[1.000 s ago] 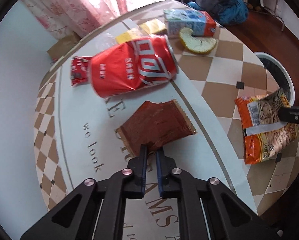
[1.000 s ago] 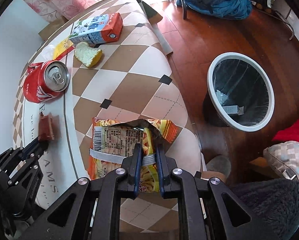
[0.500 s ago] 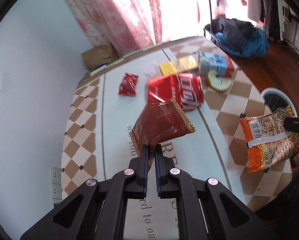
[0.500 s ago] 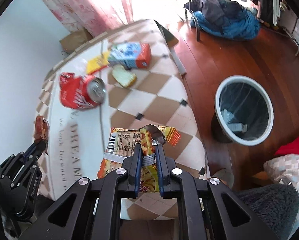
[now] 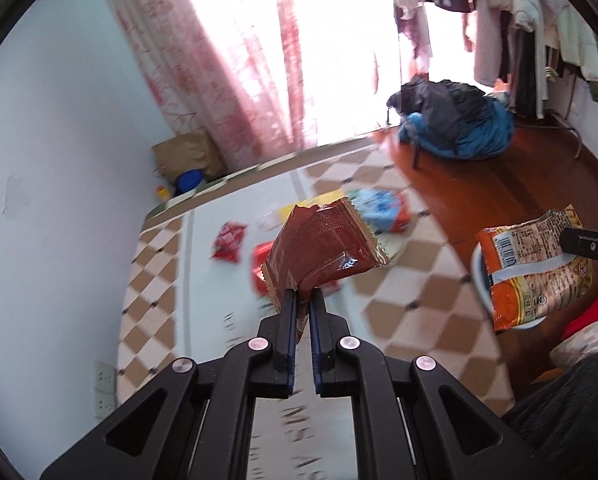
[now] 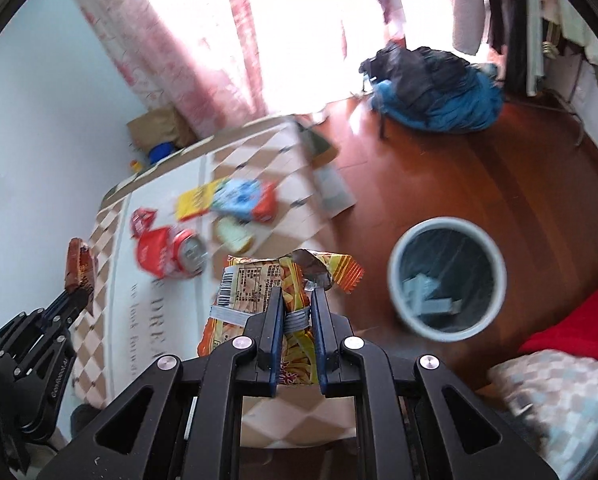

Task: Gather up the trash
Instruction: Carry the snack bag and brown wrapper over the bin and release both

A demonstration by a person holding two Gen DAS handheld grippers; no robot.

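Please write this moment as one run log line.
left gripper: shut on brown wrapper | right gripper: shut on orange packet | bin: open

The table (image 6: 111, 240) has a pattern of brown and cream diamonds, with a pale strip down the middle that has grey letters on it. The can (image 6: 167, 254) is red with white writing and a silver top. One small wrapper (image 5: 228, 241) is red. The wrapper (image 5: 323, 252) in the black left gripper (image 5: 303, 300) is dark brown and shiny. The bag (image 6: 259, 300) in the black right gripper (image 6: 295, 300) is orange and yellow with a white label and a black barcode. The carton (image 6: 245, 200) is blue, white and red. The bin (image 6: 447, 278) is white outside and dark inside. The floor (image 6: 479, 176) is reddish brown wood. The curtain (image 5: 219, 60) is pink with flowers.
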